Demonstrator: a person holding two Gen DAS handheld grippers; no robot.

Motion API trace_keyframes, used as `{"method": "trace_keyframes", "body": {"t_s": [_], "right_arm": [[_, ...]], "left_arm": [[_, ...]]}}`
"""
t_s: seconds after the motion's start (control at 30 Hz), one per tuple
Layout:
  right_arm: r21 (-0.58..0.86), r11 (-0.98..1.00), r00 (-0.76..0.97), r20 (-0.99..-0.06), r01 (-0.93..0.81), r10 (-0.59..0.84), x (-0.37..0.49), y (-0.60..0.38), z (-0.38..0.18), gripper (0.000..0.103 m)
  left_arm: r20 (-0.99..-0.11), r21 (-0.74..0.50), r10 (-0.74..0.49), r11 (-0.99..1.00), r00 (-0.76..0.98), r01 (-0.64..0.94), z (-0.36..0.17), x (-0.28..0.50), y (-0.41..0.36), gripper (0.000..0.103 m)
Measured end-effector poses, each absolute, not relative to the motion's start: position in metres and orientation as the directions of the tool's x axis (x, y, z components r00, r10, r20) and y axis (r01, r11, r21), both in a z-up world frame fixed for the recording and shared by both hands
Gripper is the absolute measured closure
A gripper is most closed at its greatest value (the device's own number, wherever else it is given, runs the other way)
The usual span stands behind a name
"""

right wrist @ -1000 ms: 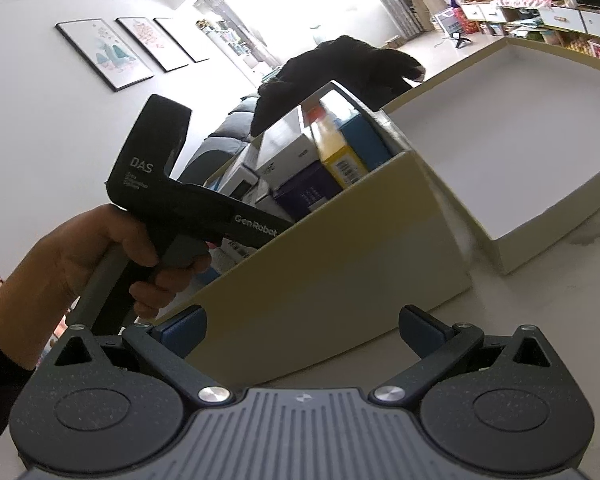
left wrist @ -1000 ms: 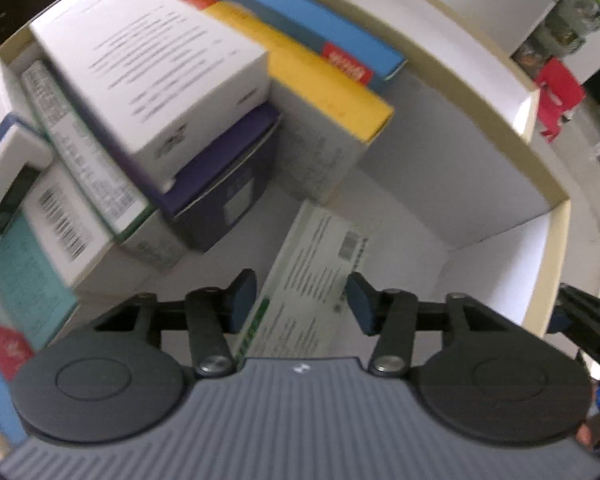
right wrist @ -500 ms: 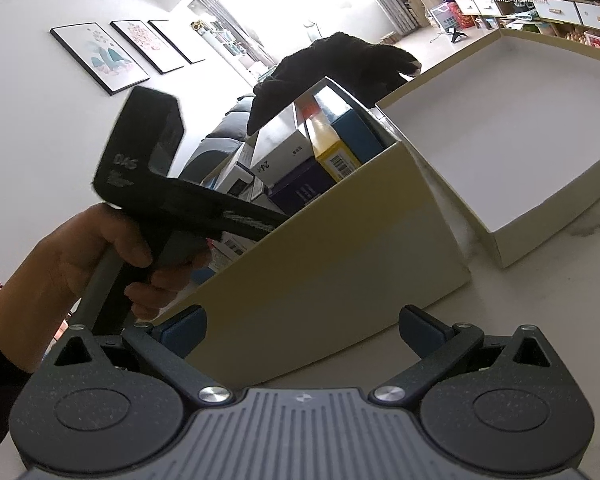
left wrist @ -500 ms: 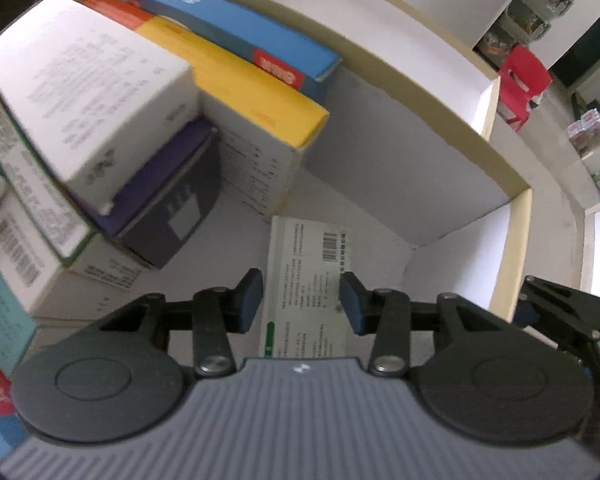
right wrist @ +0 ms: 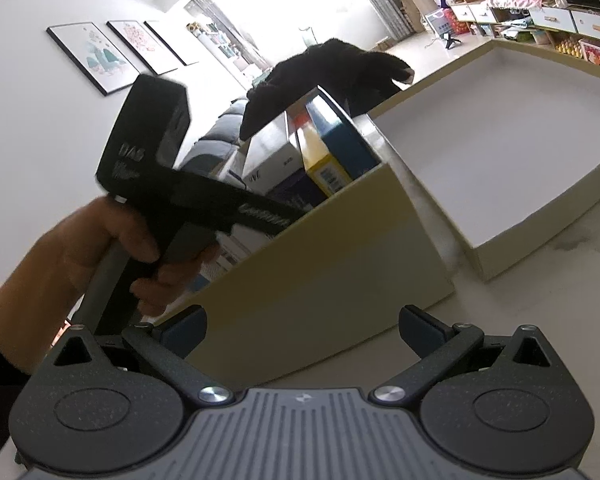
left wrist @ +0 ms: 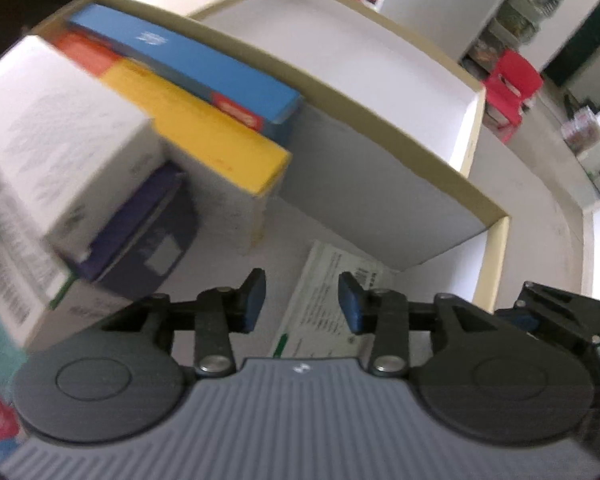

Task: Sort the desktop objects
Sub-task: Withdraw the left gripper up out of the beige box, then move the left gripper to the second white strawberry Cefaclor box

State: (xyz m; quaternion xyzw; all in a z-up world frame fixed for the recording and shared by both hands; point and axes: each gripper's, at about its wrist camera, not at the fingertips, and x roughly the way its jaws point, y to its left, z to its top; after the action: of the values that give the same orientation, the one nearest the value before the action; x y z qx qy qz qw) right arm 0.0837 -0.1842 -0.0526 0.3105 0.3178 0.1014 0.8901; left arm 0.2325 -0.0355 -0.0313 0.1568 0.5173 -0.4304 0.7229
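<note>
Right wrist: pale countertop [right wrist: 548, 304], framed prints [right wrist: 100, 54]; both jaws released, left's opening.

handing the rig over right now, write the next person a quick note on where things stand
Left gripper: inside the beige carton, pointing down at its floor, fingers opening, nothing between them. A flat white-and-green box lies on the carton floor just under and right of the fingers.
Right gripper: open and empty, parked outside the carton's near wall.
Packed on edge in the carton: blue box, yellow box, white box, purple box.
The shallow tray beside the carton shows nothing in it.
Done: most boxes stacked. Left: probably deal with the flat box, then whatever is off camera.
</note>
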Motion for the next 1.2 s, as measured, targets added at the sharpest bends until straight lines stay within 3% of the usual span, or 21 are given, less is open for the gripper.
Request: {"method": "trace_keyframes", "body": {"t_s": [0.23, 0.37, 0.43, 0.6, 0.67, 0.9, 1.2], "right_arm": [[0.610, 0.791, 0.776, -0.485, -0.030, 0.403, 0.076, -0.171, -0.043, 0.000], [0.605, 0.794, 0.775, -0.475, -0.055, 0.416, 0.071, -0.160, -0.039, 0.000], [0.607, 0.791, 0.771, -0.470, -0.071, 0.430, 0.068, -0.152, -0.039, 0.000], [0.591, 0.797, 0.753, -0.470, -0.119, 0.461, 0.061, -0.130, -0.037, 0.000], [0.585, 0.799, 0.747, -0.470, -0.135, 0.471, 0.055, -0.122, -0.035, 0.000], [0.553, 0.814, 0.742, -0.468, -0.178, 0.480, 0.038, -0.101, -0.032, 0.000], [0.510, 0.830, 0.707, -0.501, -0.225, 0.499, 0.038, -0.069, -0.048, 0.000]], "left_arm": [[-0.834, -0.174, -0.491, 0.665, 0.249, 0.726, -0.010, 0.219, -0.023, 0.056], [-0.810, -0.117, -0.470, 0.716, 0.352, 0.688, 0.010, 0.203, 0.025, 0.053], [-0.800, -0.102, -0.458, 0.741, 0.388, 0.664, 0.020, 0.195, 0.065, 0.047], [-0.771, -0.107, -0.455, 0.782, 0.446, 0.614, 0.027, 0.169, 0.120, 0.047], [-0.754, -0.146, -0.476, 0.793, 0.452, 0.592, 0.030, 0.161, 0.134, 0.040], [-0.736, -0.037, -0.395, 0.834, 0.550, 0.550, 0.027, 0.130, 0.169, 0.026], [-0.698, -0.016, -0.309, 0.909, 0.646, 0.418, -0.011, 0.084, 0.189, 0.007]]}}
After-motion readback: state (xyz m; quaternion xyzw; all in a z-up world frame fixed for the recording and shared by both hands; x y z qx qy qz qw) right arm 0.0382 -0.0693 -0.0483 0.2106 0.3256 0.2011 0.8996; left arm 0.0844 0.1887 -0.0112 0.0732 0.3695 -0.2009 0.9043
